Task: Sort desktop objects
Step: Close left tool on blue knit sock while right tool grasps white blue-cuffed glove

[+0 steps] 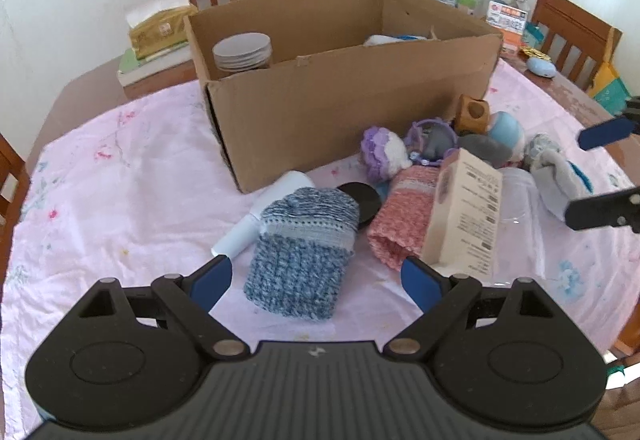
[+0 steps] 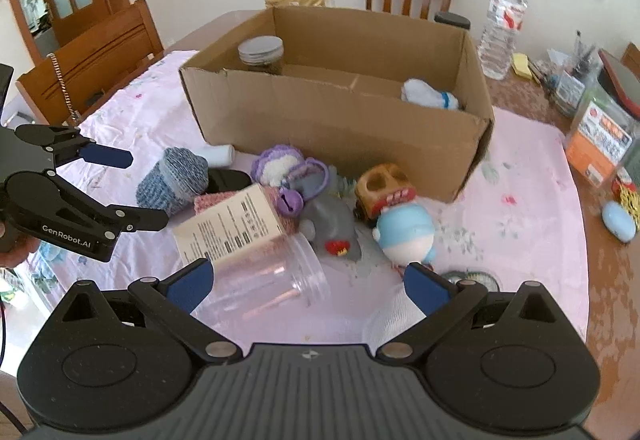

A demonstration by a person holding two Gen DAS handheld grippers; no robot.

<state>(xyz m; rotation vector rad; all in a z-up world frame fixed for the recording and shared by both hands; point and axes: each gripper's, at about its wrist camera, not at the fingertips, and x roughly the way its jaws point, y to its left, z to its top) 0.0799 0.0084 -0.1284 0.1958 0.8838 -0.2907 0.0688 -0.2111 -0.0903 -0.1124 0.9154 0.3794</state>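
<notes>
Over the pink tablecloth [image 1: 120,199], the left gripper [image 1: 316,276] hangs with its jaws spread wide, empty, the blue knitted sock [image 1: 300,252] lying between the fingertips. The cardboard box [image 1: 340,99] stands just behind the clutter. From the right wrist, the right gripper [image 2: 308,284] is equally wide open and holds nothing, poised above a tipped clear plastic jar [image 2: 264,280] and a blue round toy [image 2: 408,232].
</notes>
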